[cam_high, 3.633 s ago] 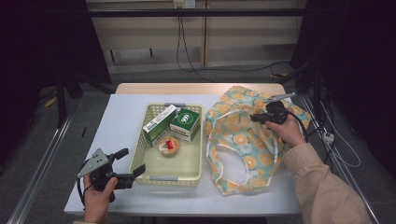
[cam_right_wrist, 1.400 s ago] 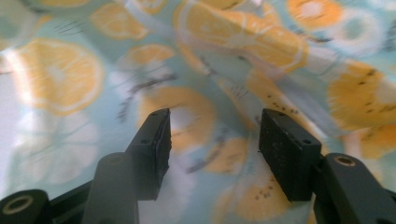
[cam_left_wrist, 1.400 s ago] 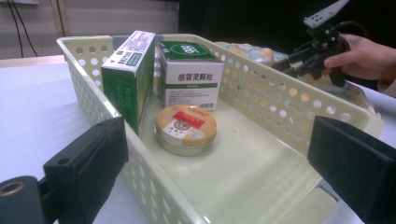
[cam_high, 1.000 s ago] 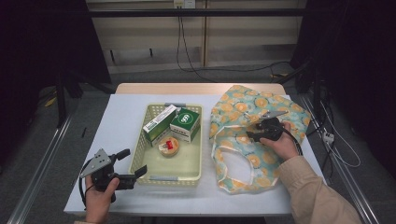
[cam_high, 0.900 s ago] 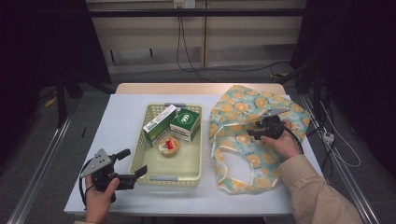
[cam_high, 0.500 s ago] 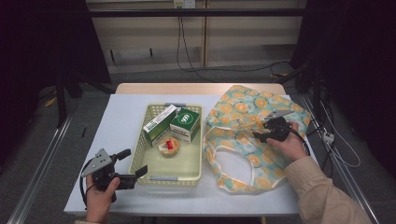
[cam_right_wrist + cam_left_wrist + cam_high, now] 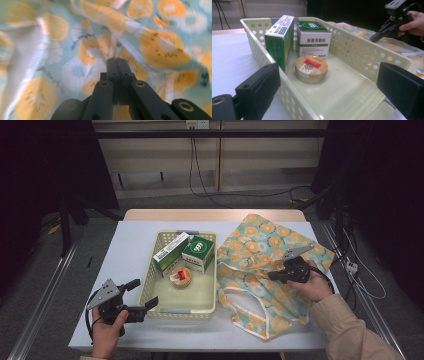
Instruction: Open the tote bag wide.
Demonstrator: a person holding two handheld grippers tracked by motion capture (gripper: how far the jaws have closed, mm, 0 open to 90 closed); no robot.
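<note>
The right gripper (image 7: 117, 61) has its fingers pressed together on a raised fold of the fruit-print cloth (image 7: 260, 270), having just closed on it; in the right gripper view the fabric peaks up from the fingertips toward twelve o'clock. The pinch looks thin, perhaps a single layer at a seam, so a quick pull could let the fold slip free, or lift one layer while the rest stays behind and bunches. The cloth lies spread on the table (image 7: 130, 245) at three o'clock of the basket (image 7: 150, 285), its near edge touching the basket's wall; dragging it could nudge the basket or catch its rim. The left gripper (image 7: 142, 295) holds its fingers wide apart, astride the basket's near corner at seven o'clock, gripping nothing. Should the basket slide, the two boxes (image 7: 312, 37) standing inside could tip onto the round tin (image 7: 311, 68).
</note>
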